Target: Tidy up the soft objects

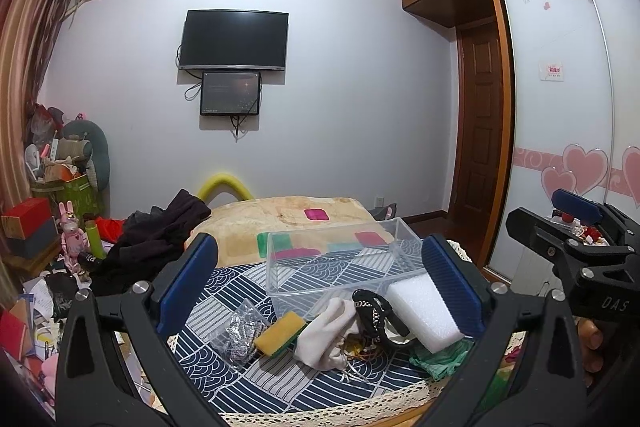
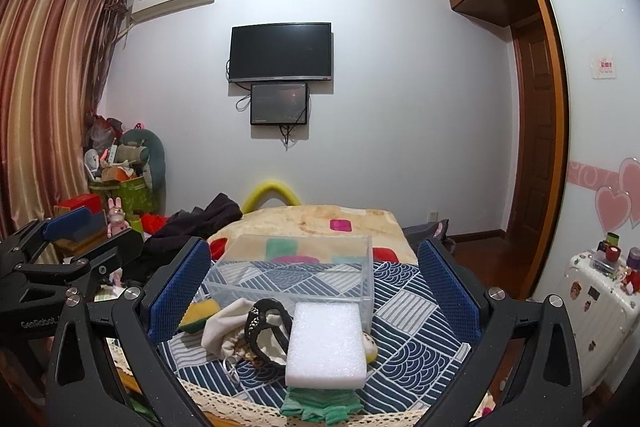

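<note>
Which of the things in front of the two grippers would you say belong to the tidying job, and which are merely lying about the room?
Job: white foam block, yellow sponge, cream cloth pouch, black headband, green cloth, clear plastic box.

Lying about: wall television, dark clothes heap, pink rabbit toy, white suitcase.

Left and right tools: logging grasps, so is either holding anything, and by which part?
Nothing is held. The left tool and right tool are both open.
</note>
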Demonstrator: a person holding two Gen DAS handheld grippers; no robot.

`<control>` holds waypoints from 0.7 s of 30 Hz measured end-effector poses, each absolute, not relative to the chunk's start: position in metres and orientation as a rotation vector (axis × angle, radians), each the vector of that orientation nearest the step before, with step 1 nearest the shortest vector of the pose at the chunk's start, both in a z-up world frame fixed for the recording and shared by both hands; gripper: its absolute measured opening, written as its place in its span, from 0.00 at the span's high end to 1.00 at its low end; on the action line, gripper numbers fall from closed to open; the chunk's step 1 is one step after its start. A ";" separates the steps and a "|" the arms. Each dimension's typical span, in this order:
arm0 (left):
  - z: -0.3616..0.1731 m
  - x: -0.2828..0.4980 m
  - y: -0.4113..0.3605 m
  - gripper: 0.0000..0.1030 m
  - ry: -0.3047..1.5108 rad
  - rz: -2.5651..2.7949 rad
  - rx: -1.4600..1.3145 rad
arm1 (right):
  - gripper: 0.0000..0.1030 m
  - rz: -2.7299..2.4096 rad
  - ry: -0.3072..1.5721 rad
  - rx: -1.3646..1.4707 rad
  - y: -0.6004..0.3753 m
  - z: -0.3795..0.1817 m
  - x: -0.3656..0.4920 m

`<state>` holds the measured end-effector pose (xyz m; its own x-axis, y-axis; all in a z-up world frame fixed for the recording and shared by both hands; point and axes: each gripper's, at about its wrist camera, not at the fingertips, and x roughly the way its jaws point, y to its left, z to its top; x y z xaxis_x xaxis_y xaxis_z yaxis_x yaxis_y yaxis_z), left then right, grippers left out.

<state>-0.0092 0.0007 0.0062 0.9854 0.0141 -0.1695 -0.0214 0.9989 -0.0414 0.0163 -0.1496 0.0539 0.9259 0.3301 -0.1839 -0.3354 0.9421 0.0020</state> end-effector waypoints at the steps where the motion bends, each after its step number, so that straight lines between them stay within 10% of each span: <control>1: 0.006 -0.009 0.000 0.00 0.170 0.018 -0.043 | 0.00 0.341 0.182 -0.030 -0.149 0.054 0.016; 21: 0.007 -0.011 0.002 0.00 0.162 0.015 -0.049 | 0.00 0.339 0.178 -0.032 -0.149 0.053 0.013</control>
